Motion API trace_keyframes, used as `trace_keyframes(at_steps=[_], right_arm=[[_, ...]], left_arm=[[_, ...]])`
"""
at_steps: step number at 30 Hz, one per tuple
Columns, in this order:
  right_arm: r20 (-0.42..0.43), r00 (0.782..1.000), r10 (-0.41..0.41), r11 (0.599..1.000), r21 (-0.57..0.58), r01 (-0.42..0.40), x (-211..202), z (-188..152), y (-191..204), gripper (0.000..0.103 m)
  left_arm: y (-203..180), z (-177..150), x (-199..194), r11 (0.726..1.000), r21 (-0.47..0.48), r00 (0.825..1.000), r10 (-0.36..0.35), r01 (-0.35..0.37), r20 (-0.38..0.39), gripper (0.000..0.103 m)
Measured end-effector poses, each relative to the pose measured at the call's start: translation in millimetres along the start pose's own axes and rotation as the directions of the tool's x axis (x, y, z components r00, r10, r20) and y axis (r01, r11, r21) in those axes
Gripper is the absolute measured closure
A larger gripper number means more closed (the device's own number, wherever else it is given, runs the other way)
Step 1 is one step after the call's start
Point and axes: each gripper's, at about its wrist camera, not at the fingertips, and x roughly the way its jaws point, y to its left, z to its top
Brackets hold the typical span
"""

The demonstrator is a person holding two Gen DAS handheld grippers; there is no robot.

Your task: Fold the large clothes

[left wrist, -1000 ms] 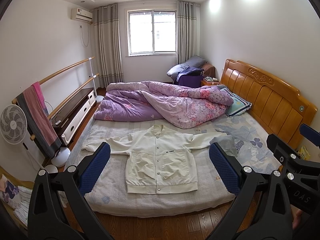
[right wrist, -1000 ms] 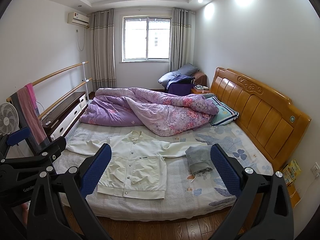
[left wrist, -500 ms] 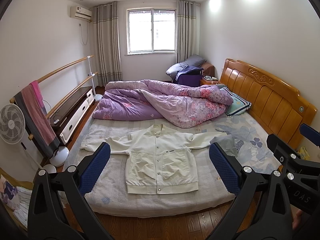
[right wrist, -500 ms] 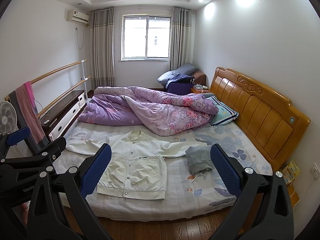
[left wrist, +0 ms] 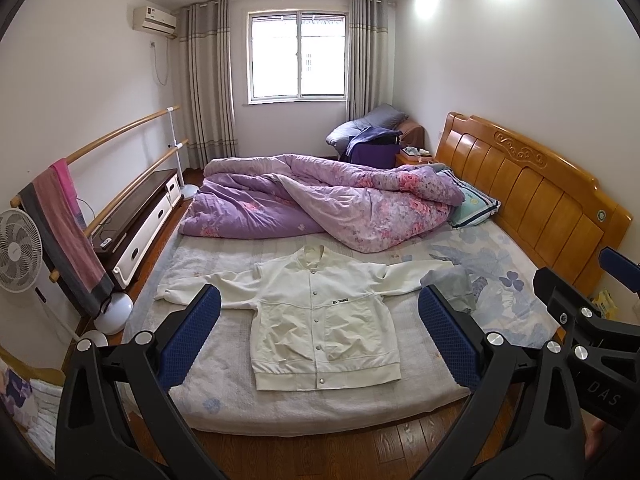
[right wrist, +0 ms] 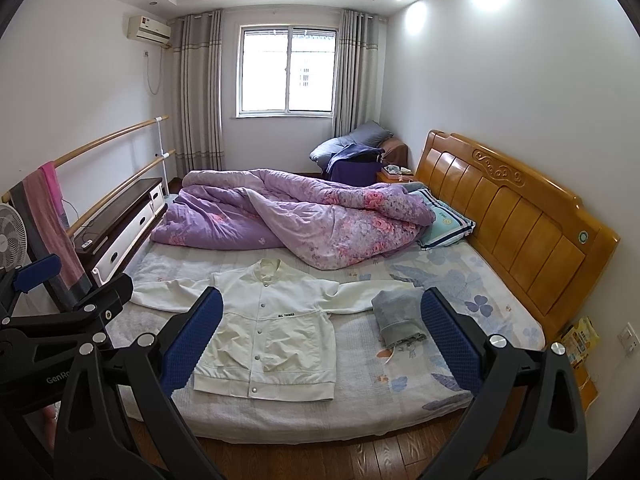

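a white snap-front jacket [left wrist: 324, 324] lies flat and face up on the near half of the bed [left wrist: 224, 412], sleeves stretched out to both sides, hem toward the foot edge and collar toward a heaped purple floral quilt [left wrist: 320, 204]. the left gripper [left wrist: 318, 340] hangs above the wooden floor short of the bed, its blue-padded fingers [left wrist: 188, 340] spread wide and holding nothing; the jacket's body shows in the gap between them. the right gripper [right wrist: 320, 340] hangs the same way, fingers spread apart and empty, well clear of the cloth.

from the left wrist view the jacket sits almost centred, and the whole standing fan [left wrist: 18, 252] and its round base appear at the left edge, beside a double wooden rail [left wrist: 120, 136] draped with a pink and grey towel [left wrist: 64, 224]. the right gripper's black frame juts in at that view's right edge.

the right wrist view sits further right: the jacket [right wrist: 268, 336] falls left of centre, and a folded grey garment [right wrist: 400, 316] lies in full view just beside the end of the jacket's sleeve, where the left view shows it partly hidden behind a finger. this view also takes in a wall socket [right wrist: 626, 338] and a yellow packet [right wrist: 580, 336] past the wooden headboard [right wrist: 512, 216]. a striped pillow [right wrist: 444, 220] rests against that headboard, touching the quilt.
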Motion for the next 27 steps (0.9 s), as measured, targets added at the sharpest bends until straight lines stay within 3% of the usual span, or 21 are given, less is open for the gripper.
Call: trace_keyframes(at_steps=[14, 22, 27], right_arm=[[-0.069, 0.998, -0.001, 1.0, 0.006, 0.002, 46, 5, 23, 0.007], [-0.137, 0.99, 0.037, 0.999, -0.031, -0.042, 113, 11, 32, 0.007], [-0.164, 0.983, 0.088, 0.994, -0.056, -0.098, 171, 23, 31, 0.007]], left_arm=[[34, 15, 41, 1.0, -0.005, 0.997, -0.022, 0.022, -0.078, 0.004], [49, 26, 106, 0.998, -0.061, 0.99, -0.003, -0.006, -0.144, 0.005], [50, 43, 165, 0.995, -0.072, 0.983, 0.05, -0.064, -0.178, 0.005]])
